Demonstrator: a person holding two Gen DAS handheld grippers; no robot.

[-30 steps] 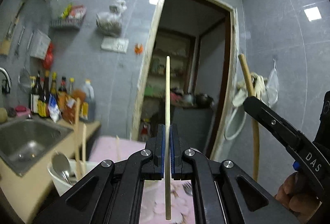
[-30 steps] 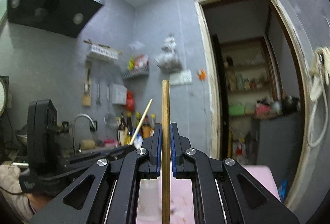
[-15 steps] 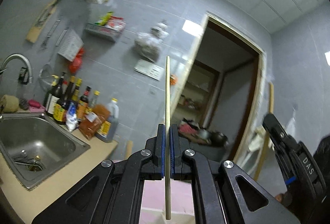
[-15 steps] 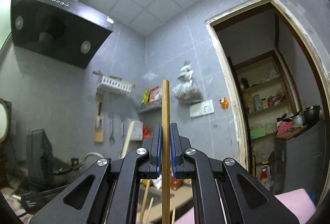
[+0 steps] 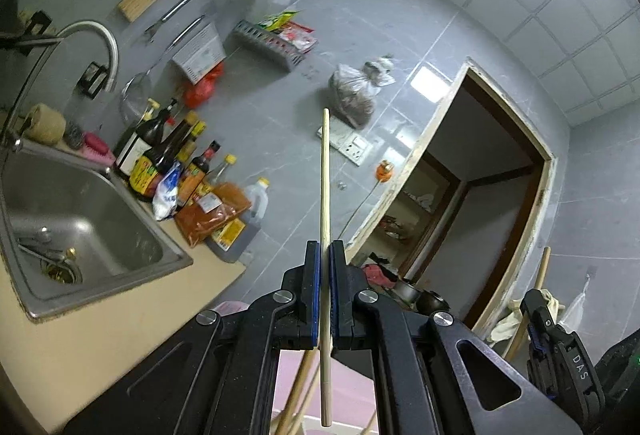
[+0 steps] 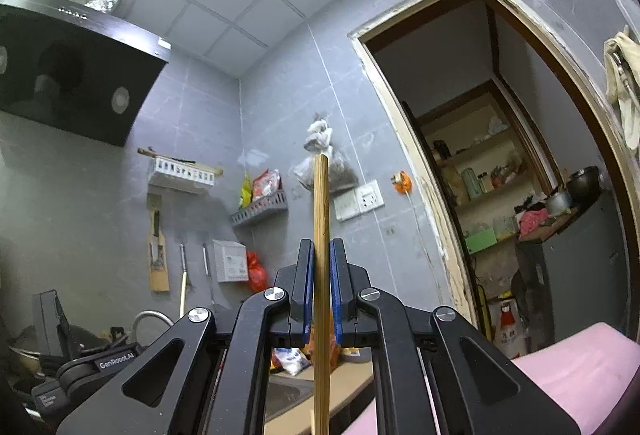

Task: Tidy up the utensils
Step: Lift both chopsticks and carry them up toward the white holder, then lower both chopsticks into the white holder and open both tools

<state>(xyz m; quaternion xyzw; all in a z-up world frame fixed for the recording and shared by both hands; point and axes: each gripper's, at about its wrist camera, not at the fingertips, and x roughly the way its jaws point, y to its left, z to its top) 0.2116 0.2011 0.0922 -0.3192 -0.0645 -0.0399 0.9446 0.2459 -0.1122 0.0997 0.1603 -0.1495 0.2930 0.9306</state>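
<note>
Two grippers clamp chopsticks | beige counter [image 5: 100, 319] | steel sink [image 5: 72, 219] | grey-tiled kitchen

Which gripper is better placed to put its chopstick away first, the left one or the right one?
Probably left: the left gripper holds its thin chopstick directly above other sticks.

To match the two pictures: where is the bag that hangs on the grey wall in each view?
Left wrist: the hanging bag is above centre, right of the thin chopstick.
Right wrist: the hanging bag is at centre, behind the thick stick's tip.
Shared landmark: the wall socket just under it.
</note>
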